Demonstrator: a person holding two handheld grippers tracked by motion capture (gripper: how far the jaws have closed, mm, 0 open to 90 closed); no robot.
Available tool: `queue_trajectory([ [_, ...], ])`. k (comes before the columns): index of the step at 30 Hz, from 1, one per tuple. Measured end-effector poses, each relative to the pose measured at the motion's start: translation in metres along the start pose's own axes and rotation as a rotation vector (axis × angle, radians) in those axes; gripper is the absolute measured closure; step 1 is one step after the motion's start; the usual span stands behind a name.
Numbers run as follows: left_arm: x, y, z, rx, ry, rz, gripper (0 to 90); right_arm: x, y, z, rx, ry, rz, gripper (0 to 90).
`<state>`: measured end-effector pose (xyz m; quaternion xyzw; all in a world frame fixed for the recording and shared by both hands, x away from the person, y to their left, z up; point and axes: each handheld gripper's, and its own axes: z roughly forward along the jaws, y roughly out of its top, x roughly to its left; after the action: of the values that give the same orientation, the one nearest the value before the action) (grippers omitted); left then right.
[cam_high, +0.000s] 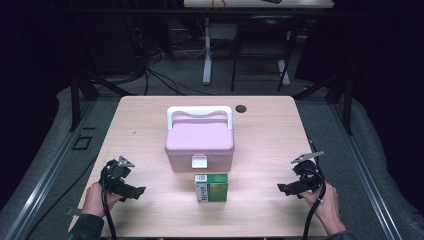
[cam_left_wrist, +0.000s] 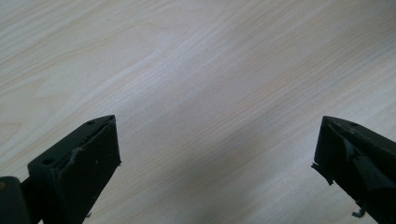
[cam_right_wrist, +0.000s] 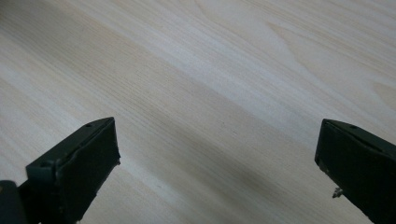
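A pink lidded box (cam_high: 200, 142) with a white handle and a white front latch stands in the middle of the wooden table (cam_high: 260, 135). Just in front of it lies a small green and white carton (cam_high: 211, 187). My left gripper (cam_high: 137, 191) rests near the front left of the table, a hand holding it, jaws pointing toward the carton. My right gripper (cam_high: 281, 188) sits at the front right, also hand-held and pointing inward. In both gripper views the black jaws stand wide apart over bare wood: left gripper (cam_left_wrist: 217, 140), right gripper (cam_right_wrist: 217, 140). Nothing is between them.
A small dark round spot (cam_high: 241, 108) lies on the table behind the box. Beyond the table are cables on the floor, a white desk leg (cam_high: 207, 50) and dark frames. Bare wood lies on both sides of the box and carton.
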<state>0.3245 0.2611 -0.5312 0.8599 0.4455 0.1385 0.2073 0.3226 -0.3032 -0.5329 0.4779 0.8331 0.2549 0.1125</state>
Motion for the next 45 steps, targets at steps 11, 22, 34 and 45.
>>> queue_trajectory([
  [11, -0.003, 0.004, -0.011, 0.007, -0.015, 0.025, 0.1, 0.0, 0.002, 0.0, 0.008, 0.019, -0.015, 0.0],
  [22, -0.015, 0.015, -0.023, 0.004, -0.115, 0.078, 0.1, 0.002, 0.004, 0.003, 0.025, 0.031, -0.015, 0.0],
  [34, -0.032, 0.025, -0.037, 0.023, -0.179, 0.156, 0.1, 0.003, 0.002, 0.004, 0.038, 0.033, -0.026, 0.0],
  [45, -0.064, 0.049, -0.059, 0.025, -0.227, 0.287, 0.1, 0.009, 0.002, 0.008, 0.064, 0.04, -0.057, 0.0],
])
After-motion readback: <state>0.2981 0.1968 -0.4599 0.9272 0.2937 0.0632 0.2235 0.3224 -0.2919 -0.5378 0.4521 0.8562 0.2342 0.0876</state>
